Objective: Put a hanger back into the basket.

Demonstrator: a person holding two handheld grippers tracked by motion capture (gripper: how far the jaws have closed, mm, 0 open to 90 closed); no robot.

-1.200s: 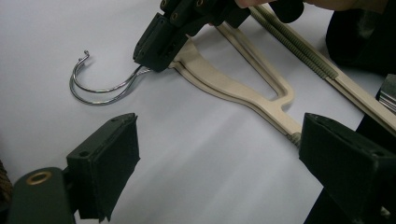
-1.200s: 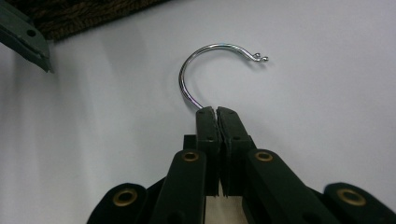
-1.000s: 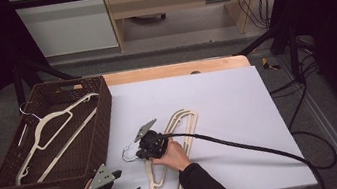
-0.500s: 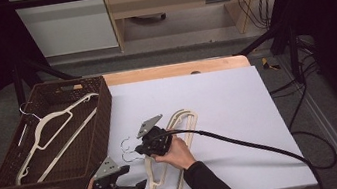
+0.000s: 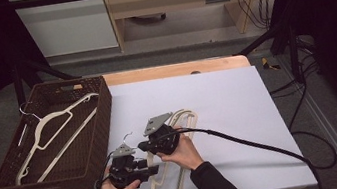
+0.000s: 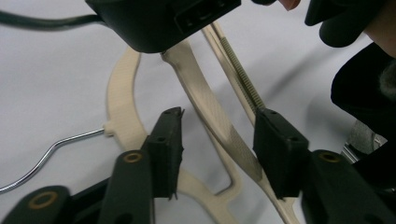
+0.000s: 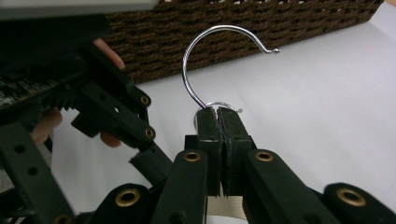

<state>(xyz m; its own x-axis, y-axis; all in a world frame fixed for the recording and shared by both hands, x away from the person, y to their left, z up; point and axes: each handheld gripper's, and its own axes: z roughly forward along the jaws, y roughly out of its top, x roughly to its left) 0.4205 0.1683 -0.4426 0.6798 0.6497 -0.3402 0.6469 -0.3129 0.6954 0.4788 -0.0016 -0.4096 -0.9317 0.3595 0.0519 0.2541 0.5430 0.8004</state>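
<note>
Hook (image 7: 219, 60) in right tongs (image 7: 218, 122)

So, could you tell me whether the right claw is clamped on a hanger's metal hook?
Yes, the right claw is shut tight on the base of the metal hook, which curves up above it.

Two cream hangers (image 5: 178, 174) lying stacked on the white bench (image 5: 240, 114); top one's chrome hook (image 7: 210, 60) sticking up, arm (image 6: 219, 121) tilting off the bench.
</note>
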